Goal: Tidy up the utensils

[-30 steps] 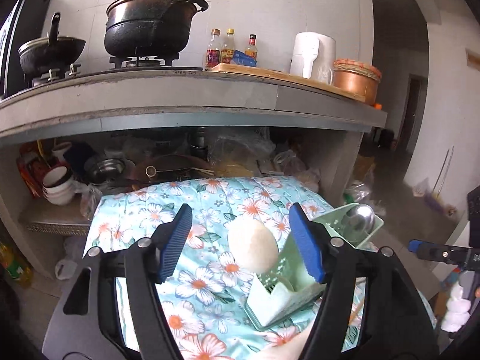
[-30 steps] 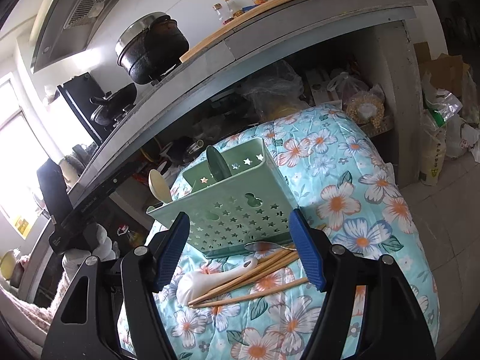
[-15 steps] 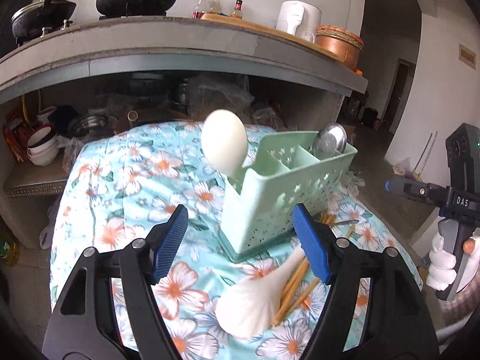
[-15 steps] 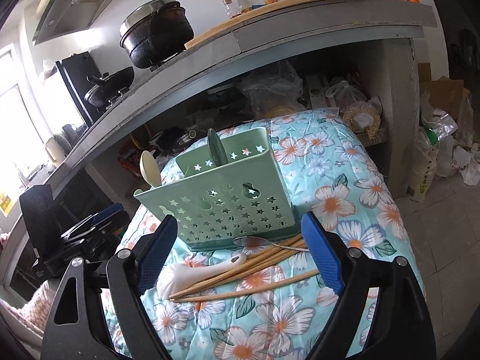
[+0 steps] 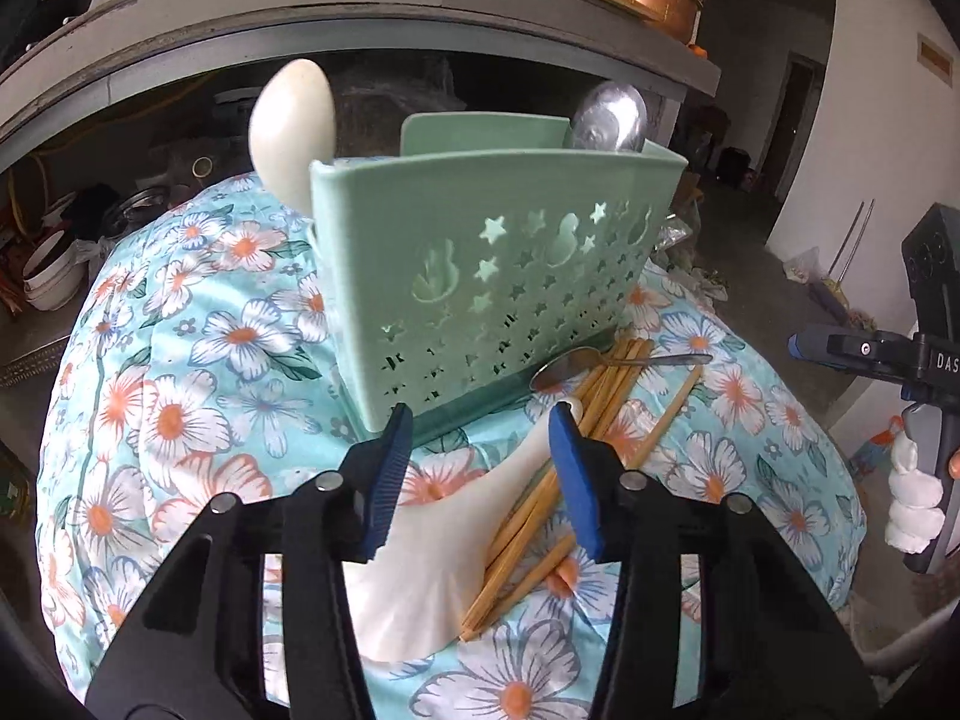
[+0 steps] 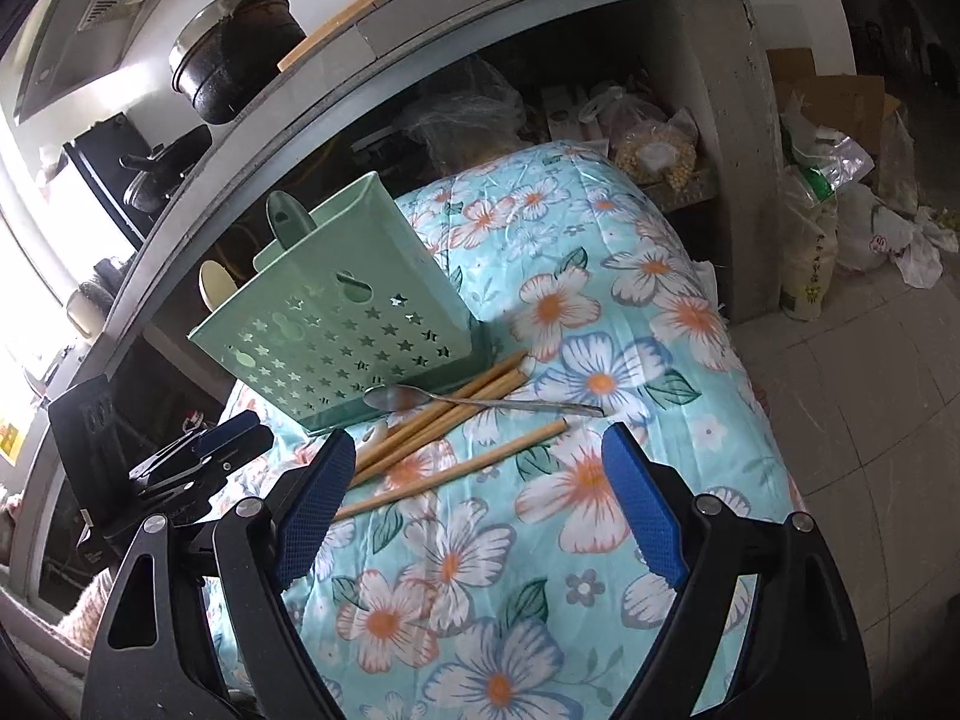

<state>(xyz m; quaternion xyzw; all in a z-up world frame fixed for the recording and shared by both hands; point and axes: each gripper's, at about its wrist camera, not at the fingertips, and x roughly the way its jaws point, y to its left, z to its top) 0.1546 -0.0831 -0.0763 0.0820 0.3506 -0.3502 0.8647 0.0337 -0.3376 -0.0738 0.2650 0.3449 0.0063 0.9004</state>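
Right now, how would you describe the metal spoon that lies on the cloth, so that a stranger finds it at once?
Find the green caddy with star holes, standing on the flowered cloth. At its foot lies a bundle of wooden chopsticks. The metal spoon lies flat across them, its bowl beside the caddy's base; it is the only shiny, thin utensil lying there, unlike the white ladle nearby.

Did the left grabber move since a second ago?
Yes. The left gripper has come down and closer to the green caddy; it now hangs over the white spoon, with its jaws just closing.
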